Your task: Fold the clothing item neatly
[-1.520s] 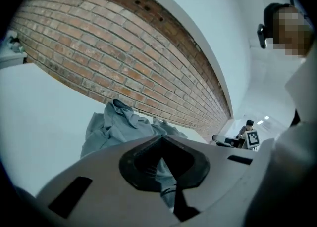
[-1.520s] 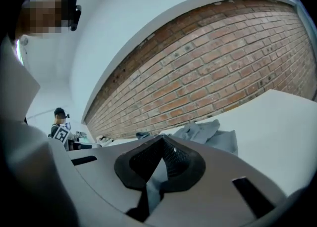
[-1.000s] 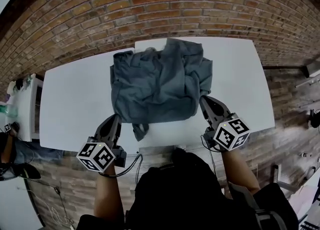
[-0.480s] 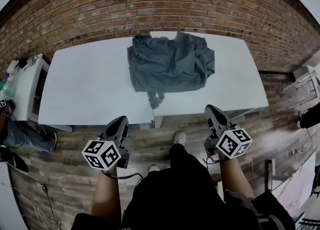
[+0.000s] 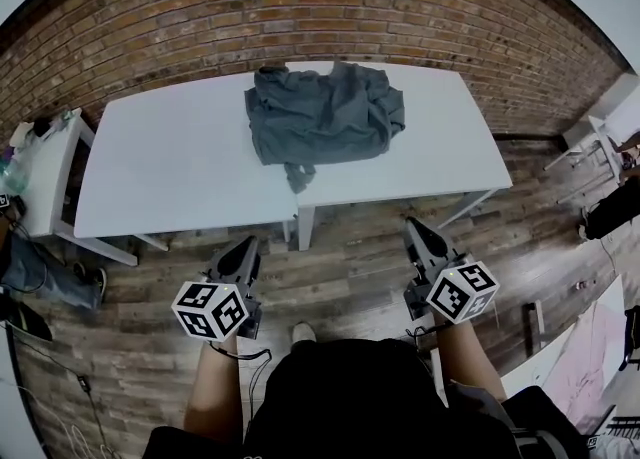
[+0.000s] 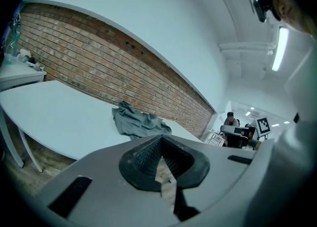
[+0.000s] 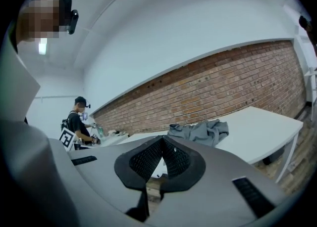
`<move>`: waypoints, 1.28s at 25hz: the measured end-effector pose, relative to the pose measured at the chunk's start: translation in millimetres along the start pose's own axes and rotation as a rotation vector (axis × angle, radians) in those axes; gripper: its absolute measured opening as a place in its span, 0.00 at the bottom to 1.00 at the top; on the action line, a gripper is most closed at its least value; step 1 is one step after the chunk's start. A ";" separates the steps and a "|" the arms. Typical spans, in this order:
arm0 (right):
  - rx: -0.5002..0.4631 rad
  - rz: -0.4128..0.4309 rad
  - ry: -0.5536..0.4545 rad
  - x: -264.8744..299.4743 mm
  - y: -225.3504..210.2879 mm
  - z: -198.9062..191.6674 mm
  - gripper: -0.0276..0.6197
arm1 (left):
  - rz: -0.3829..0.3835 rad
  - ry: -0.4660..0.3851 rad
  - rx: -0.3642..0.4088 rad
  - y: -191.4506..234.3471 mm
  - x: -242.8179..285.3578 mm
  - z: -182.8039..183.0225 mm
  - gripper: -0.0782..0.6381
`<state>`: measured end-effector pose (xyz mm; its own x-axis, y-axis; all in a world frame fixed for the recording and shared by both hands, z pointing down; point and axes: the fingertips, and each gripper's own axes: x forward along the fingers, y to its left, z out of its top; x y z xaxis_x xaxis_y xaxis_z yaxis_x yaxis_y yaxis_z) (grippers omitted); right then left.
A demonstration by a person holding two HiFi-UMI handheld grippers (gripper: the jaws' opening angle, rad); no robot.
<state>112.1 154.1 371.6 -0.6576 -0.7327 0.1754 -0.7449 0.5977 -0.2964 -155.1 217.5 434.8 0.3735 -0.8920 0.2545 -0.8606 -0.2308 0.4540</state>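
Note:
A crumpled grey garment (image 5: 322, 115) lies on the far middle of the white table (image 5: 170, 167), a loose end reaching toward the near edge. It also shows in the left gripper view as the grey garment (image 6: 138, 123) and in the right gripper view as the grey garment (image 7: 200, 132). My left gripper (image 5: 245, 248) hangs shut and empty over the wooden floor, well short of the table. The right gripper (image 5: 415, 228) is likewise shut with nothing in it, just off the table's near edge. In both gripper views the jaws meet with nothing between them.
A red brick wall (image 5: 300, 7) runs behind the table. A white side unit (image 5: 40, 182) with small items stands at the left. A person (image 6: 230, 120) sits at a desk far off, and another person (image 7: 77, 119) stands in the background. Wooden floor (image 5: 340, 277) lies between me and the table.
Both grippers have drawn back from the table's near edge to over the floor. The table and garment now sit farther away in the head view. The garment lies as it was.

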 end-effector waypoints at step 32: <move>-0.115 0.014 -0.046 -283.1 35.4 -70.4 0.04 | 0.200 -0.102 0.172 -269.7 -149.6 -120.2 0.11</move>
<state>264.0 405.6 377.6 -0.6640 -0.7367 0.1283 -0.7456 0.6393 -0.1879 62.8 459.9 376.9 0.1614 -0.9589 0.2336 -0.9631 -0.1014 0.2492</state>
